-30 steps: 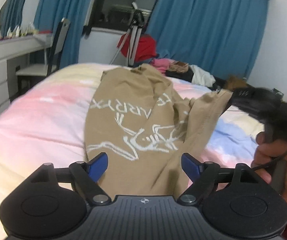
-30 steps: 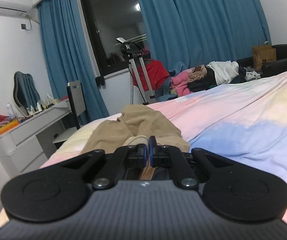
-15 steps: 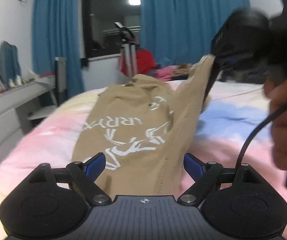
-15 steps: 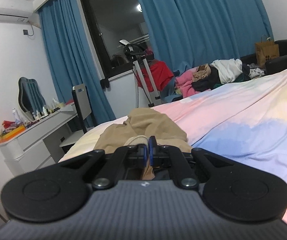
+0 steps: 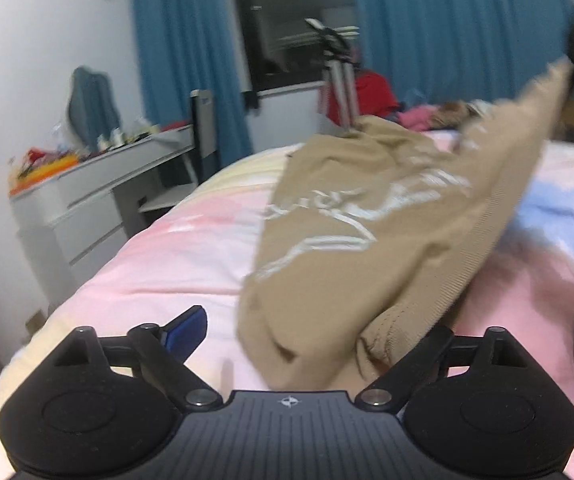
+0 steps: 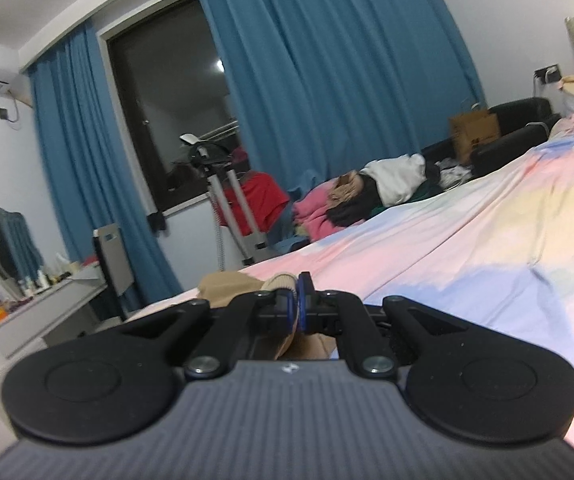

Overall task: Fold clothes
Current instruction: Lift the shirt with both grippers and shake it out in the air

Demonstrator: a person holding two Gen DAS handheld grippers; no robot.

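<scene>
Across the pastel bedspread [image 5: 191, 256] the right gripper [image 6: 295, 305] pinches the tan shirt [image 5: 367, 240], the left gripper [image 5: 307, 332] spread wide.

I see a tan ribbed-knit garment with a white printed graphic [image 5: 371, 240] lying crumpled lengthwise on the pastel bedspread [image 5: 175, 264]. Its right edge is lifted upward off the bed; its near end bunches in folds.

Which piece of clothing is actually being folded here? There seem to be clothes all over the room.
Start at the big bed with its pastel pink, blue and yellow cover. The tan shirt lies spread on it, one edge lifted by the right gripper. Unlike the pink, white and dark clothes heaped at the bed's far side, it is plain tan with a white printed design.
</scene>
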